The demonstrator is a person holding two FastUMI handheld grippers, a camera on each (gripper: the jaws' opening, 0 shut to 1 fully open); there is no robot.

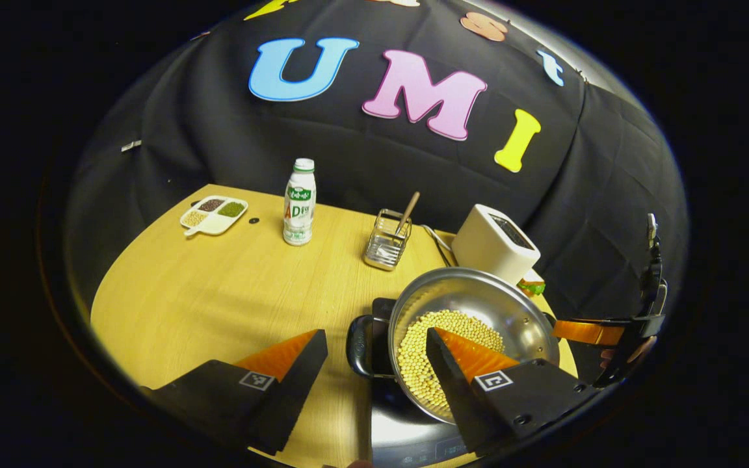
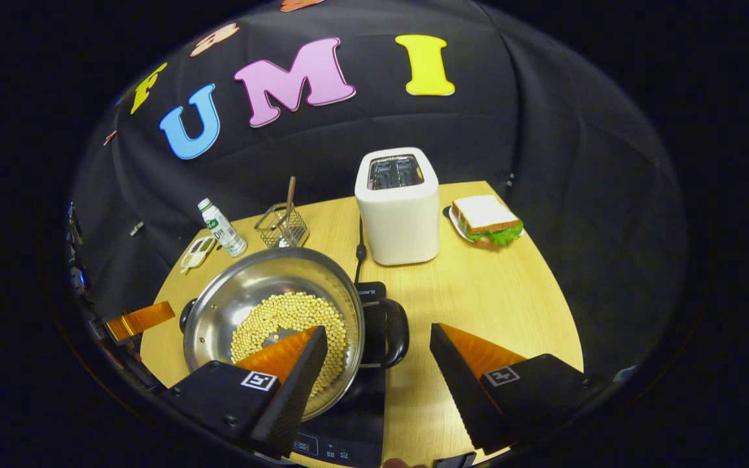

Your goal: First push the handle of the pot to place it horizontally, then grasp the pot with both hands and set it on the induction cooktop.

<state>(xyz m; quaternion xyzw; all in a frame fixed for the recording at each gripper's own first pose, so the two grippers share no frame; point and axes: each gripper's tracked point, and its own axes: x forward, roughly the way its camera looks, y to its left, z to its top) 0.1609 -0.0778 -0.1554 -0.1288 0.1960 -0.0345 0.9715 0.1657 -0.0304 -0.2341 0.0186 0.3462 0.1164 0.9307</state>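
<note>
Two tongs, both spread wide, pinching nothing. The pot, steel with beans in the bottom, looks like it's already on the cooktop, whose dark glass pokes out beneath it at the near edge.

Left tongs straddle the pot's left handle: one finger is outside it over the worktop, the other hangs over the beans past the rim. Right tongs mirror that on the other handle.

My guess is this is either the release or the moment just before the squeeze. If you're gripping, close both sides together and level so the beans don't slosh. If you're letting go, back straight out so neither handle gets nudged.
</note>
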